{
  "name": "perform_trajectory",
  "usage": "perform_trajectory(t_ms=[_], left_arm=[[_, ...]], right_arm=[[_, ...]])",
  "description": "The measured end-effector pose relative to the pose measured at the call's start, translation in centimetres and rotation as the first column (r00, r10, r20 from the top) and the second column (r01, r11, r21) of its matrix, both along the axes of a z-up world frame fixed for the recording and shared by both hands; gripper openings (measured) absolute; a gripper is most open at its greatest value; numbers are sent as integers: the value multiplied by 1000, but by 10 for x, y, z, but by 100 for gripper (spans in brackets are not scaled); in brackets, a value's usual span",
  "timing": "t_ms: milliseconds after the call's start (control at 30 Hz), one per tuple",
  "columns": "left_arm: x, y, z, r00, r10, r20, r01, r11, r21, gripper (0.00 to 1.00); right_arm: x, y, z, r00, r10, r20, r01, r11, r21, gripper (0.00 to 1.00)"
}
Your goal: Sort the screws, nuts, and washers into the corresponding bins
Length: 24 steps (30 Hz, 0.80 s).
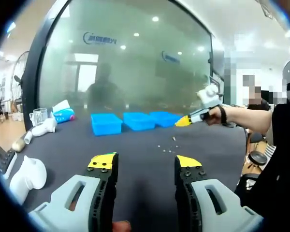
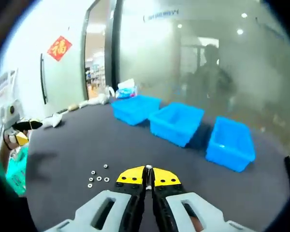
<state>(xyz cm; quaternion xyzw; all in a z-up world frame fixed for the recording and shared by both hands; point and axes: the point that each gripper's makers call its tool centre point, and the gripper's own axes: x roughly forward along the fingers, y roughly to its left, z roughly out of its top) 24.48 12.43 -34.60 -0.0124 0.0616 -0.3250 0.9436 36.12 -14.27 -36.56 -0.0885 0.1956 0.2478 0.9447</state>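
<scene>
Three blue bins stand in a row at the back of the dark table: in the left gripper view left bin (image 1: pixel 106 123), middle bin (image 1: pixel 138 121), right bin (image 1: pixel 165 118). Small loose nuts and washers (image 1: pixel 167 147) lie in front of them. My left gripper (image 1: pixel 146 162) hovers open and empty over the near table. My right gripper (image 2: pixel 148 170) is shut, with a small silvery screw (image 2: pixel 148 167) pinched at its yellow tips. It hangs above the loose hardware (image 2: pixel 97 178), short of the bins (image 2: pixel 178 122). The right gripper (image 1: pixel 187 120) also appears, hand-held, near the right bin.
A white bottle (image 1: pixel 43 128), a tissue pack (image 1: pixel 64 114), a glass (image 1: pixel 38 116) and a white object (image 1: pixel 28 175) line the table's left side. A frosted glass wall (image 1: pixel 135 63) stands behind the bins. The left gripper (image 2: pixel 22 131) shows at the table's left edge.
</scene>
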Motion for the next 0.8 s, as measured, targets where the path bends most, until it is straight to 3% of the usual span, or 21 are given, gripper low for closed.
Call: perform_trajectory(t_ms=[233,500,800], left_arm=[[-1,-4,4,1000,-6,7,6,1000,2,46],[-2,-11,8,1000,-16,12,16,1000,2,46],[-3,-15,8,1000,-21,15,21,1000,8,46]], right_arm=[[-35,-28,25,992,-63,106,58,997,55,2],[-77,-67,29,968,-165,191,147,983,108,2],[-115,-92,33,942,-236,240,197,965,176,2]])
